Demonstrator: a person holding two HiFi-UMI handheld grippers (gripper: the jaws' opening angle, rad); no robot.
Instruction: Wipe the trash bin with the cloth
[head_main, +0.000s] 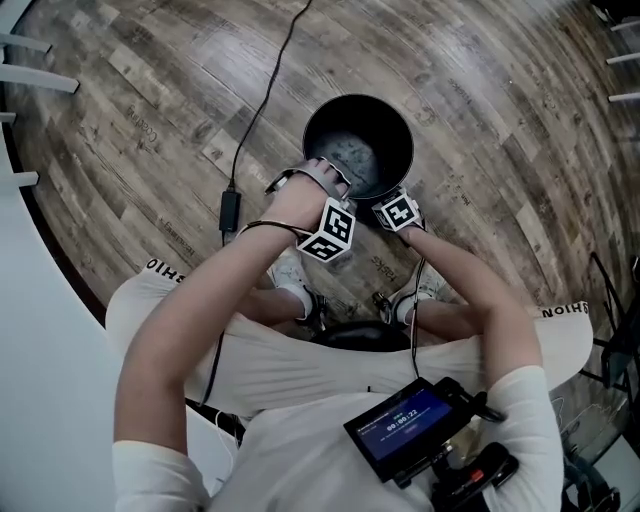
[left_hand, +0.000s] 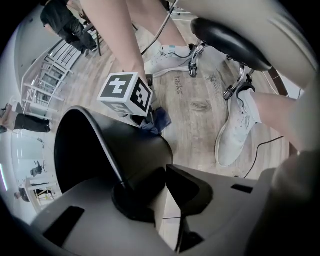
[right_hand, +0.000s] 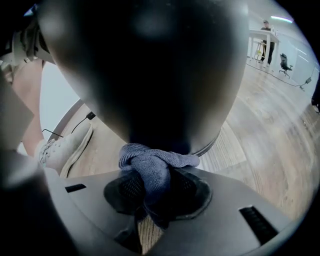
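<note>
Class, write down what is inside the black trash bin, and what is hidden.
The trash bin holds nothing visible: only a dark floor with pale specks. The left tongs, clamped on its rim, cover part of the near inner wall.

The person (head_main: 300, 450) wears white sleeves (head_main: 150, 475), pale trousers (head_main: 300, 365) with dark lettering and white lace-up sneakers (left_hand: 235, 135).

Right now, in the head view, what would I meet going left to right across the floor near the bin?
Black box on the cable → left gripper, clamped on the trash bin rim → right gripper, holding the cloth. The trash bin spans both grippers, so it is left unordered.
</note>
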